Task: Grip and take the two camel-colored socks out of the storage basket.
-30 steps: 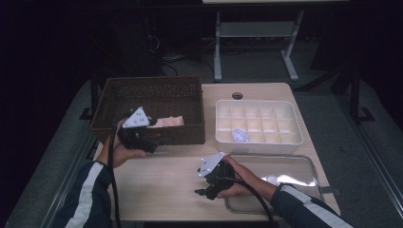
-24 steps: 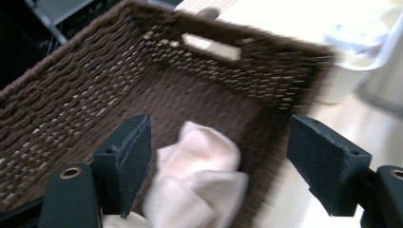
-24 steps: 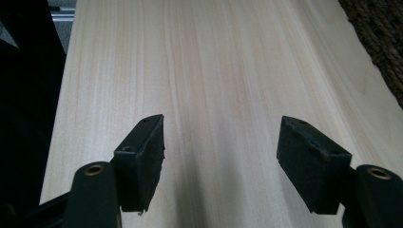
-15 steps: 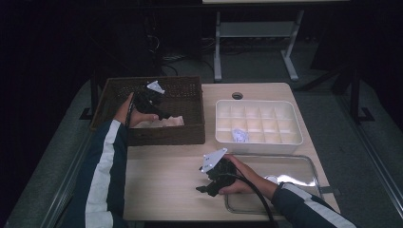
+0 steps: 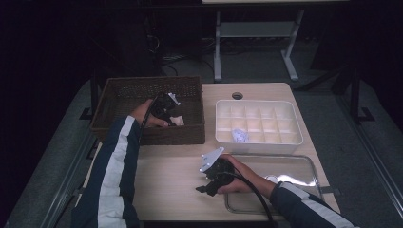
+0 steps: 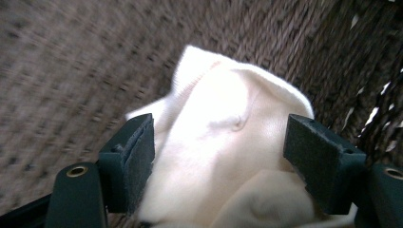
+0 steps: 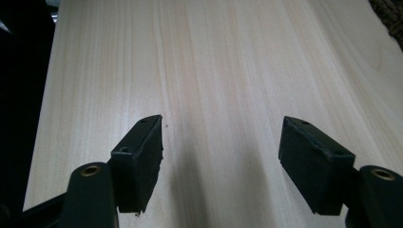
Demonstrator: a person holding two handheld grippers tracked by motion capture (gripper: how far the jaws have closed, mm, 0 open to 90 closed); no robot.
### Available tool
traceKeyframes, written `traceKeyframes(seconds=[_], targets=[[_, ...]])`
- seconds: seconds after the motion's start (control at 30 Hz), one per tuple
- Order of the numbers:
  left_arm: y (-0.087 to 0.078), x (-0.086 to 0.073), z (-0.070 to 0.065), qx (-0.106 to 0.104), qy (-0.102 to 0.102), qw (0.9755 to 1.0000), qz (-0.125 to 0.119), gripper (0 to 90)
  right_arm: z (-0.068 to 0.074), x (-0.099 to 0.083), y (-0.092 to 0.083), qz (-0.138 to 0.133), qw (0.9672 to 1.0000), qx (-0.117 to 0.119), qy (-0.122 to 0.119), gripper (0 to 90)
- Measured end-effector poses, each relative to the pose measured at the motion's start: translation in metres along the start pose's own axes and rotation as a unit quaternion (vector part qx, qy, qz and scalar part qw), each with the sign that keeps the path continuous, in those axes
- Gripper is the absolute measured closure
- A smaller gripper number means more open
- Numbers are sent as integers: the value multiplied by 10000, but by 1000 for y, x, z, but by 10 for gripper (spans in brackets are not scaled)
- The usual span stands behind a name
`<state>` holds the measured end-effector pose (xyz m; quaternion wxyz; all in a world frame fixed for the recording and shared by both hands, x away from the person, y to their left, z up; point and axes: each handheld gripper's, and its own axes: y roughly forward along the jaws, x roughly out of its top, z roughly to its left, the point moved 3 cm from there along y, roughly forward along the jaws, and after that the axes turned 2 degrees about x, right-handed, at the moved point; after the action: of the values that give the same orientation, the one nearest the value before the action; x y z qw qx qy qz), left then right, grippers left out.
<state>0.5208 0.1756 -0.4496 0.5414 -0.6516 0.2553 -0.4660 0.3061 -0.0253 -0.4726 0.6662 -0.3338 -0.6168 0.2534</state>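
The soft, cream-white bundle of folded cloth [image 6: 223, 156] lies at the bottom of the dark brown woven wicker basket [image 5: 119, 90] at the table's left, near its right wall. The left gripper [image 5: 172, 115] reaches down into the basket, and in the left gripper view its jaws stand wide, one on each side of the cloth; the left pad [image 6: 138, 159] brushes the fabric's edge without pressing, and the jaws have just been closing a little. The cloth runs lengthwise away from the jaws, so it sits straight ahead of them. Further right, the right gripper [image 5: 203, 189] rests over the pale wooden tabletop [image 7: 214, 71] with jaws wide and empty, well apart from the cloth.
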Motion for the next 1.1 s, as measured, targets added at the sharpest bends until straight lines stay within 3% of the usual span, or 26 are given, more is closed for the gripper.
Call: traceKeyframes(seconds=[0.03,0.07,0.1,0.17,0.2,0.23,0.3,0.37,0.43,0.5,0.53,0.67,0.77,0.83,0.9,0.93,1.03,1.1], targets=[[8,-1,0,-29,70,9994,329,254,0,0,0,12,10000,-5,-2,305],[8,-1,0,-29,70,9994,329,322,0,0,0,12,10000,-5,-2,305],[12,-1,0,3,111,9987,503,295,0,-1,0,34,10000,-7,2,305],[13,2,0,-24,58,9984,562,323,0,-2,-1,67,10000,-34,24,305],[11,2,-1,-137,154,9985,510,396,0,-2,-1,65,10000,-33,26,306],[10,3,-3,-160,196,9984,511,561,0,-2,-2,62,10000,-29,22,306],[9,3,-5,-200,256,9984,464,649,1,-2,-2,58,10000,-37,-54,305],[5,3,-2,96,291,9988,391,784,2,-2,-3,84,9999,-47,-50,305],[-2,3,1,392,199,9989,140,821,3,-2,-3,60,9999,-34,-118,305],[-9,4,4,538,110,9984,-126,832,3,-2,-3,57,9999,-30,-146,305],[-15,5,5,603,20,9977,-325,833,4,-2,-3,53,9999,-31,-145,305],[-32,7,7,821,-118,9938,-743,836,3,-3,-5,35,9999,-81,-92,303],[-41,7,9,922,-179,9911,-947,836,1,-3,-6,7,9999,-105,-77,303],[-47,8,9,858,-288,9892,-1153,837,1,-3,-6,-12,9999,-127,-105,303],[-50,9,9,945,-231,9883,-1173,837,1,-3,-7,-12,9999,-122,-86,302],[-52,9,8,857,-295,9874,-1295,837,1,-3,-7,-12,9999,-117,-67,301],[-61,7,8,949,-350,9837,-1490,838,0,-4,-8,-21,9999,-146,-42,299],[-62,7,8,996,-351,9827,-1520,838,-1,-4,-9,-36,9999,-156,-6,298]])
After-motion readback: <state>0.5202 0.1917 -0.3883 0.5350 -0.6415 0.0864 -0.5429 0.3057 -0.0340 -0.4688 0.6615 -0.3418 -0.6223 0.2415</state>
